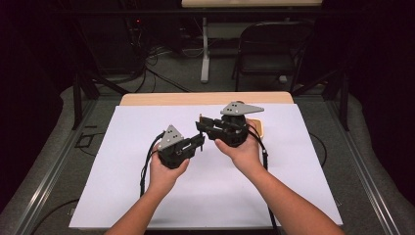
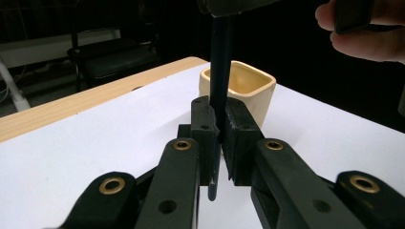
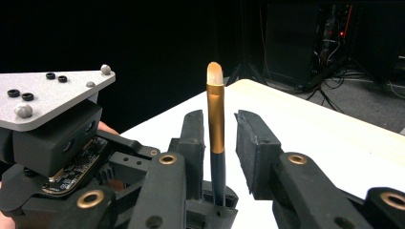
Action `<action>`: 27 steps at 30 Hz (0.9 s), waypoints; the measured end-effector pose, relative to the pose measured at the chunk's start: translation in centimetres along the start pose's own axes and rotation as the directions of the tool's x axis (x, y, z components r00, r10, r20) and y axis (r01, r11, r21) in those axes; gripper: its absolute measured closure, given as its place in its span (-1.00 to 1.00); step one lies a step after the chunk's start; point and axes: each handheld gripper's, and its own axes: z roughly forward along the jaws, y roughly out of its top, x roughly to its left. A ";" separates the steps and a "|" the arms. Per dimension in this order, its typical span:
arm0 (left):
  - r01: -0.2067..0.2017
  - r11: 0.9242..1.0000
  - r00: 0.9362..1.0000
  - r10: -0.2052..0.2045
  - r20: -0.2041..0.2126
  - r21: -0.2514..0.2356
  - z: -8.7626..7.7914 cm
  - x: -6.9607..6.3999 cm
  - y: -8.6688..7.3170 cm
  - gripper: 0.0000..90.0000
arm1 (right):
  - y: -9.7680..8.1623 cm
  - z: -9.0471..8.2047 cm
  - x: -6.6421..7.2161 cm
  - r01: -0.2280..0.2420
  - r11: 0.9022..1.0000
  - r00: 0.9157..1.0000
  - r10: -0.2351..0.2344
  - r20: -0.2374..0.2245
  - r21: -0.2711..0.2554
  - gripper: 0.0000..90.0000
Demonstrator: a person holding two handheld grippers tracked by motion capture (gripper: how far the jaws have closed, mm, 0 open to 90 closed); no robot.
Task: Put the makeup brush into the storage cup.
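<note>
Left gripper (image 2: 219, 138), centre frame, clamps the dark handle of a brush (image 3: 216, 114) standing upright. Right gripper (image 3: 224, 143) jaws stand apart around its gold ferrule, one pad just beside it. Cream cup (image 2: 248, 90) sits behind on the white sheet (image 1: 147, 196)

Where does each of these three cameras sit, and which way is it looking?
High view: above the person's side, looking forward and down on the table; both forearms, left gripper and right gripper show.
Left gripper view: rides the left gripper, looking along its jaws clamped on the brush toward the cup; fingers show.
Right gripper view: rides the right gripper, looking along its jaws either side of the brush.
Both gripper views share the brush.
</note>
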 end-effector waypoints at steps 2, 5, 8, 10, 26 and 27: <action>-0.001 1.000 1.000 0.001 -0.001 0.001 0.0 -0.1 0.0 0.86 | 0.0 0.0 0.0 0.000 1.000 1.000 0.000 0.002 0.003 0.63; 0.001 1.000 1.000 -0.001 -0.009 0.001 0.1 -0.2 0.0 0.86 | 0.0 0.0 0.0 0.001 1.000 1.000 -0.001 0.004 0.006 0.63; 0.001 1.000 1.000 -0.002 0.009 0.001 0.3 -0.2 0.0 0.86 | 0.0 0.1 0.0 0.001 1.000 1.000 -0.001 0.003 0.004 0.67; -0.003 1.000 1.000 0.003 0.009 0.005 0.3 -0.3 0.0 0.86 | 0.0 0.1 0.0 0.002 1.000 1.000 -0.002 0.003 0.005 0.69; -0.001 1.000 1.000 0.001 0.014 0.002 0.4 -0.4 0.2 0.86 | 0.0 -0.1 -0.1 0.018 1.000 1.000 -0.018 0.019 0.016 0.86; 0.001 1.000 1.000 -0.001 0.015 0.003 0.4 -0.4 0.2 0.86 | 0.0 -0.1 -0.1 0.022 1.000 1.000 -0.022 0.020 0.017 0.86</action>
